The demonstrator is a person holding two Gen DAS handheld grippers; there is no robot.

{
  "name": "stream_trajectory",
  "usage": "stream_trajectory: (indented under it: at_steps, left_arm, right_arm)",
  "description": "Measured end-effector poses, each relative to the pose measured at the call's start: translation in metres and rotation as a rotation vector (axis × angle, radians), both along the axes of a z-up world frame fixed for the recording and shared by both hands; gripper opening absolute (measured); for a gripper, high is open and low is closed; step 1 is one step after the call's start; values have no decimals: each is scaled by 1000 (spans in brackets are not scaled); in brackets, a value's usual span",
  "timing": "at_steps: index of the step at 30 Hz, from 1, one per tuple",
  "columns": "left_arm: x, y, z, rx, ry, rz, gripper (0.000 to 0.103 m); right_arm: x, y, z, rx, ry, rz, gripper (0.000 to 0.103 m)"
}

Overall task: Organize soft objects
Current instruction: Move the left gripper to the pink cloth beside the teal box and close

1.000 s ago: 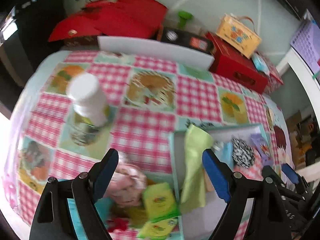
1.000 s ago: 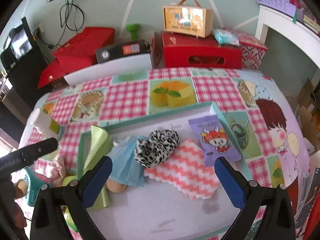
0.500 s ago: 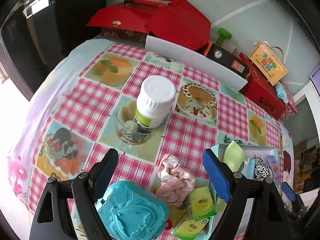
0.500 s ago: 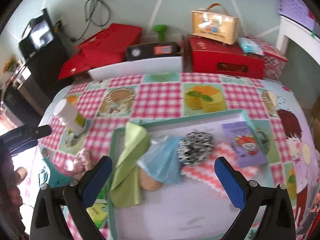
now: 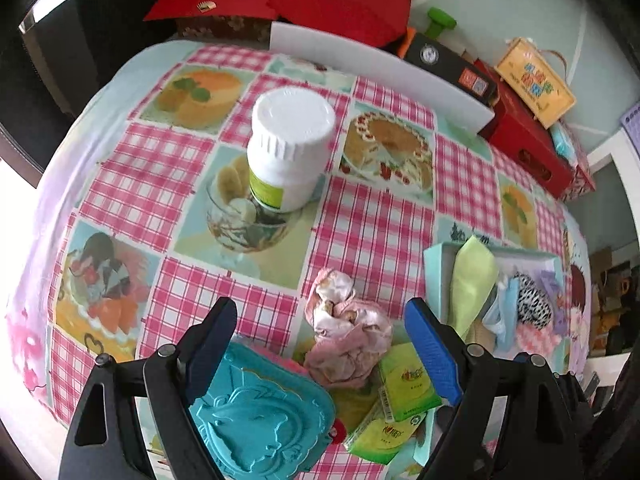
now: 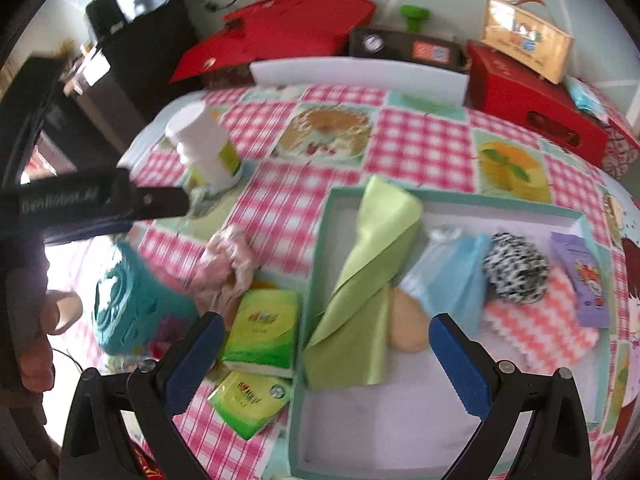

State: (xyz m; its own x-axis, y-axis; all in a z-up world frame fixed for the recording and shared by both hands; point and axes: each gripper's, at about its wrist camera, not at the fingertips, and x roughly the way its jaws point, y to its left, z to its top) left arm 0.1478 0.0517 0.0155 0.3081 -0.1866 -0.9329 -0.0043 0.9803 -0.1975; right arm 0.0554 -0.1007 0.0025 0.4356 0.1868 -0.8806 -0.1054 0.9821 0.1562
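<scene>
Found the left gripper [image 5: 320,320] hanging above the table with jaws wide apart and nothing in them. Found the right gripper [image 6: 326,328] wide apart and empty too, above the near-left corner of the box [image 6: 316,264]. Spotted the pink cloth [image 5: 348,332] in a crumpled heap on the tablecloth [image 5: 160,168], just outside the box at its 9 o'clock side and right between the left jaws in that view. Looked like a reach for that pink cloth, judging by where the left jaws pointed. Would have done well to come straight down over the puffy middle of the heap, pinch a thick fold and lift slowly, so no loose end dragged. Would have needed care with the teal thing [image 5: 260,412] at 7 o'clock of the cloth and the green tissue packs [image 6: 264,332] at 5 o'clock, both very close. Counted soft things already in the box: a green cloth [image 6: 368,280], a blue cloth [image 6: 448,276], a spotted ball [image 6: 514,268] and a pink wavy cloth [image 6: 540,328]. Noticed a white bottle [image 5: 292,140] standing up at 11 o'clock of the pink cloth, well apart. Saw a tablecloth of pink checks and cake pictures, with red boxes [image 6: 536,108], a white board [image 6: 360,74] and a yellow case [image 6: 524,52] at 12 o'clock by the wall.
</scene>
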Motion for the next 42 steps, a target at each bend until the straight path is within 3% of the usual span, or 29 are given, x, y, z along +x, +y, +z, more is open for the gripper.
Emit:
stream_trajectory:
  at_steps: [7,17,22,26,35,42]
  left_arm:
    - [4,-7,-5,41,28,-41,86]
    - [12,-10,-9,-4,58,-73,86]
    - [15,-15,-13,-29,80,-101,86]
    - [16,-13,-16,-43,89,-94,86]
    - [15,-5,-16,-62,92,-77,86]
    - [17,-17,-20,-8,130,-129,86]
  right_arm:
    - [-1,16,-8,16,22,65,102]
    - [-6,41,-15,11,30,177,82]
    - [-8,47,-20,-14,43,211,80]
    - [-10,50,-25,-5,67,212,73]
    - [-7,41,-30,53,87,203,72]
    - [-4,36,-31,56,88,195,62]
